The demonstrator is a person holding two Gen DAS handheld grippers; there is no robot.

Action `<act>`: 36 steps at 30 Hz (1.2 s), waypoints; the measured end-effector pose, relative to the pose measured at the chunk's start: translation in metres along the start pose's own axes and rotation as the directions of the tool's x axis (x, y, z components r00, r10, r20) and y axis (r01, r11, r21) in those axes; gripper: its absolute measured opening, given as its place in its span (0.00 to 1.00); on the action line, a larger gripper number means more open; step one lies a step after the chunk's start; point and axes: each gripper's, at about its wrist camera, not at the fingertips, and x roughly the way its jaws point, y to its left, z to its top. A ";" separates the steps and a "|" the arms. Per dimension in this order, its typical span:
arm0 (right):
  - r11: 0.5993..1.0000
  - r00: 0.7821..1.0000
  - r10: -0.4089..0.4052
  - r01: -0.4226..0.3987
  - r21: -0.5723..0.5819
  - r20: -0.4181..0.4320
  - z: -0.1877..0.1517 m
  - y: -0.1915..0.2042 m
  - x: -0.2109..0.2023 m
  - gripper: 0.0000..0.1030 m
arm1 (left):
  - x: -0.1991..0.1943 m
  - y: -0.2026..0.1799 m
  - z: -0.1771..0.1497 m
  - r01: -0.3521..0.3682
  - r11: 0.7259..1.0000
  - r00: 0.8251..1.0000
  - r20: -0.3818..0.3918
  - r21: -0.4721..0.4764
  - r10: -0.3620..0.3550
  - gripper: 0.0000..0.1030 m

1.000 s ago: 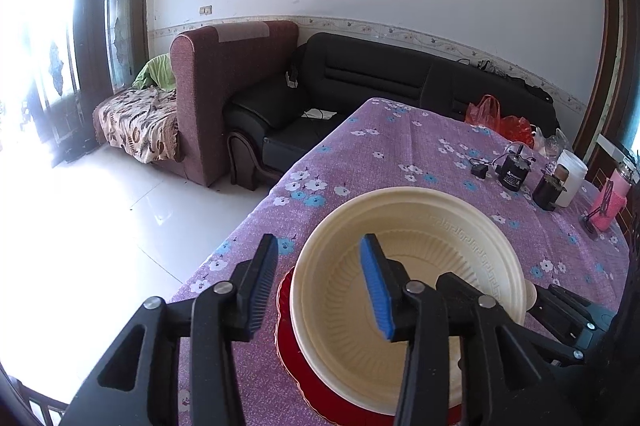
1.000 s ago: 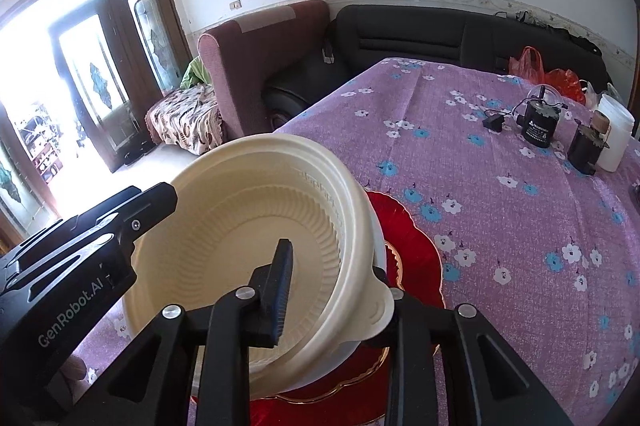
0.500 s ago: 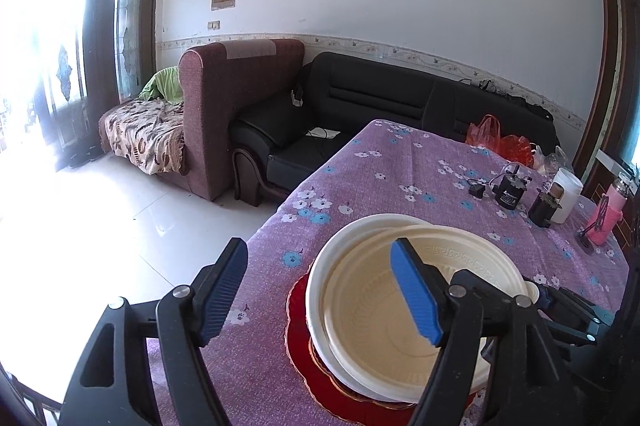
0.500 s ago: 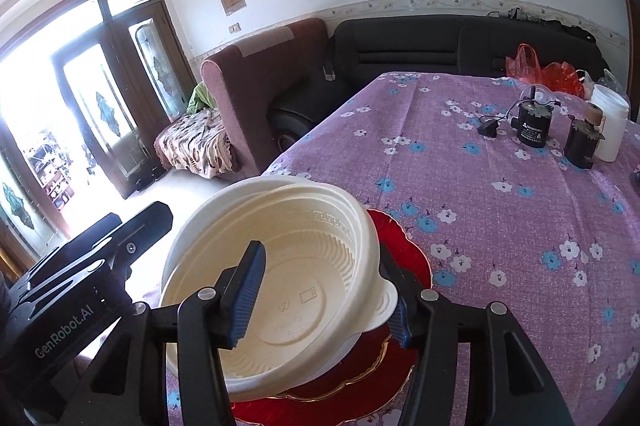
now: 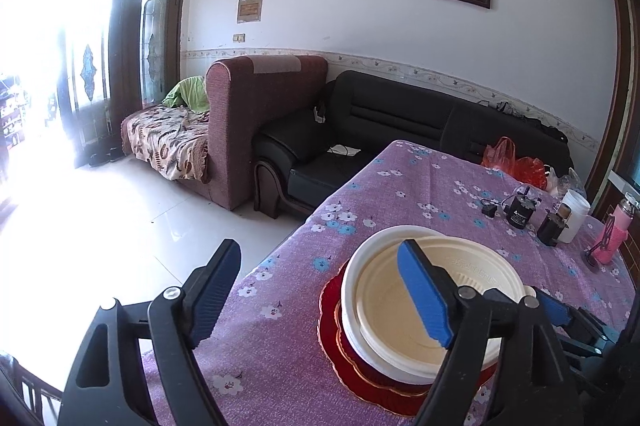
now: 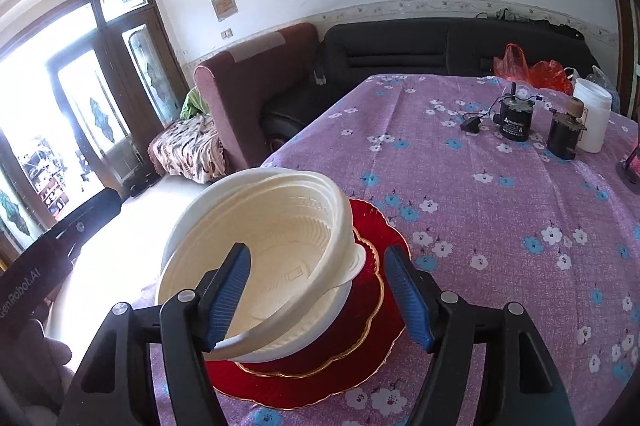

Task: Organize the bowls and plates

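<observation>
A cream bowl (image 6: pixel 280 226) lies tilted inside a white bowl (image 6: pixel 304 338), and both stand on a red plate (image 6: pixel 360 346) with a gold rim near the table's corner. The same stack shows in the left wrist view: cream bowl (image 5: pixel 404 310), white bowl (image 5: pixel 360 258), red plate (image 5: pixel 332 310). My right gripper (image 6: pixel 320 294) is open, its fingers on either side of the bowls' near rim without gripping. My left gripper (image 5: pixel 316 290) is open wide and empty, just left of the stack.
The table wears a purple flowered cloth (image 6: pixel 500 194). At its far end stand a black device with a cable (image 6: pixel 514 118), a dark jar (image 6: pixel 564 134), a white cup (image 6: pixel 592 114) and a pink bottle (image 5: pixel 612 234). Sofas and floor lie beyond the left edge.
My right gripper has opened and let go of the cream bowl, which now rests in the white bowl. My left gripper has opened wider and drawn back from the stack.
</observation>
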 end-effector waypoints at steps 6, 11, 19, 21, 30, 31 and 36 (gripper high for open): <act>1.000 0.999 0.009 -0.008 -0.004 0.046 -0.007 -0.003 -0.034 0.72 | -0.026 -0.007 -0.004 -0.021 1.000 0.999 0.050 0.000 0.021 0.85; 0.999 0.995 0.016 -0.011 -0.049 0.098 -0.020 0.003 -0.071 0.72 | -0.049 -0.012 -0.013 -0.041 0.999 0.994 0.103 -0.026 0.044 0.90; 0.967 0.985 0.039 0.006 -0.257 0.170 -0.047 0.046 -0.106 0.80 | -0.079 -0.011 -0.022 -0.123 0.990 0.976 0.174 -0.069 0.133 0.96; 0.964 0.983 0.027 0.022 -0.264 0.180 -0.050 0.045 -0.111 0.80 | -0.082 -0.016 -0.024 -0.131 0.990 0.973 0.183 -0.060 0.139 0.99; 0.995 0.983 -0.056 0.040 0.095 0.173 -0.079 -0.032 -0.112 0.84 | -0.076 -0.071 -0.044 -0.069 0.994 0.989 0.138 0.080 0.058 1.00; 0.992 0.986 -0.076 0.060 0.109 0.149 -0.081 -0.037 -0.107 0.84 | -0.076 -0.076 -0.046 -0.063 0.994 0.990 0.133 0.089 0.051 1.00; 0.975 0.985 -0.135 0.113 0.192 0.106 -0.089 -0.059 -0.099 0.84 | -0.076 -0.084 -0.051 -0.060 0.992 0.991 0.129 0.110 0.045 1.00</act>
